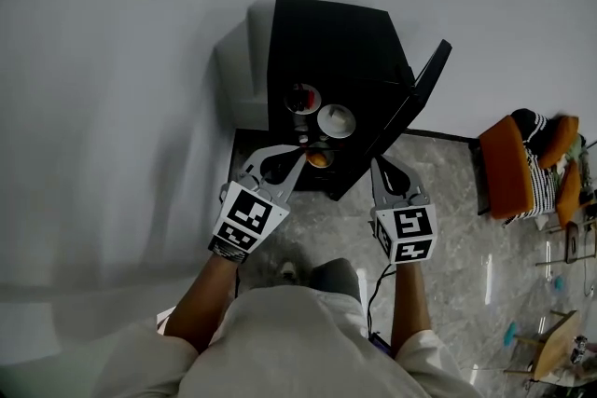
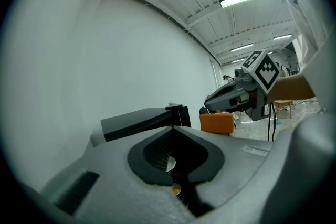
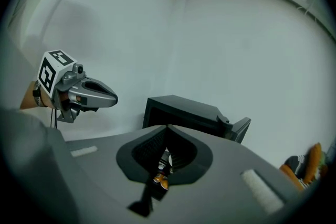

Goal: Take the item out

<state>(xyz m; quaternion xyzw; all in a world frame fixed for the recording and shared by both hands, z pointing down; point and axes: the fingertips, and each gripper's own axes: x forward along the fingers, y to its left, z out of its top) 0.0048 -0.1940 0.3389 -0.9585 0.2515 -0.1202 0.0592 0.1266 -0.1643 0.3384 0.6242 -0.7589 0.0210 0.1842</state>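
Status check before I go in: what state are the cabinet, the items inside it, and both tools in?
Black cabinet: standing against the wall.
Cabinet door: swung open.
White cup: inside, not held.
Red-topped item: inside, not held.
Orange item: inside, near the front, not held.
Left tool: shut, empty.
Right tool: shut, empty.

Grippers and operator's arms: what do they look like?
The left gripper and right gripper are grey tapered two-jaw shells, each with a white cube of black square markers. Black cable trails from the right one. Pale short sleeves; dark wristband on left.
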